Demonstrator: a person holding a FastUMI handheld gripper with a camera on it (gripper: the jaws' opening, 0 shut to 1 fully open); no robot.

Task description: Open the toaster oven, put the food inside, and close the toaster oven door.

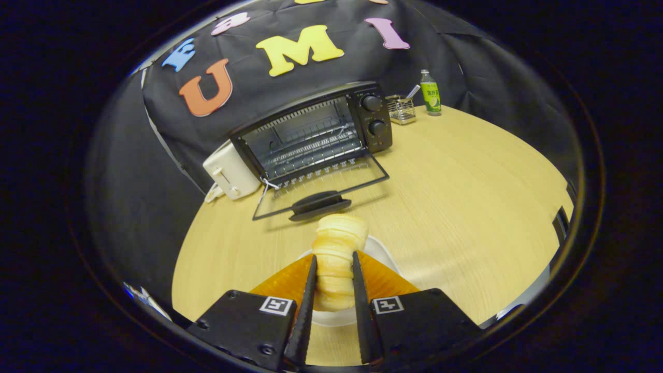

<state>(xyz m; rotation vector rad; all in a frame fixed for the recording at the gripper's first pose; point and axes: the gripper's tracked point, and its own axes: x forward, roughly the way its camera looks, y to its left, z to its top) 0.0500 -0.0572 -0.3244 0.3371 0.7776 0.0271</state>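
Croissant [335, 259]: clamped between both fingers of the gripper [334, 269], raised over a white plate [380, 248], facing the toaster oven [316, 134], whose glass door [321, 189] lies dropped open, likely for loading.

jaws clamped on pastry [335, 254] above plate [380, 248]; toaster oven [316, 134] door [321, 189] open beyond.

Pale wood table [466, 207], seemingly round, before black cloth wall [155, 155].
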